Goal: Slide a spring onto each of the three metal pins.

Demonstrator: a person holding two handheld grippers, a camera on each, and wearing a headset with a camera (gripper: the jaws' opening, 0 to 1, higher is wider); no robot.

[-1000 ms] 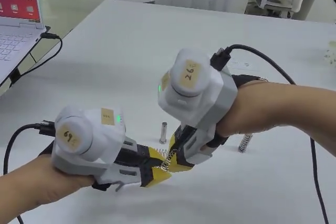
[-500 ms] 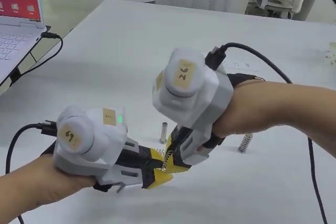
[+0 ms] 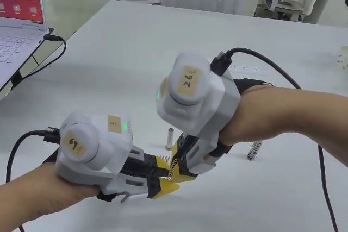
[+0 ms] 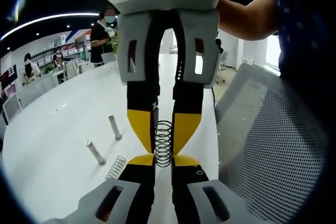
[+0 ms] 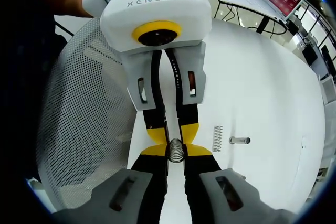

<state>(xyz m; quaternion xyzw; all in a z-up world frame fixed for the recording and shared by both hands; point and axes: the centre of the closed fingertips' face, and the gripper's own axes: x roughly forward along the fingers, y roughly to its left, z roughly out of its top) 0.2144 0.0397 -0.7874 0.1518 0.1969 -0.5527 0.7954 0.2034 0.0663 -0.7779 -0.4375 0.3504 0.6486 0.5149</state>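
Left gripper view, held spring [image 4: 164,142]: bare steel wire wound in open round coils, standing on end between two pairs of yellow pads.
Left gripper [image 4: 164,161]: jaws drawn almost together, nipping the held spring's lower coils.
Right gripper [image 5: 176,151]: jaws equally narrow and meeting the left gripper tip to tip. Its pads press the held spring's upper coils from both sides. Seen from its own camera, the held spring is end on, a small ring.
Gripper build: white moulded shells, black jaw arms, yellow wedge-shaped tips.
Loose spring [image 4: 116,167]: the same wire coil, lying flat on the table near the held spring.
Pin [image 4: 96,151]: short smooth metal cylinder, just beside the loose spring.
Second pin [image 4: 114,127]: same shape, upright, a little beyond the held spring.
Table [image 3: 136,52]: white, smooth, matt.
Laptop [image 3: 16,20]: open with a red screen, well apart from the held spring at the table's far side.
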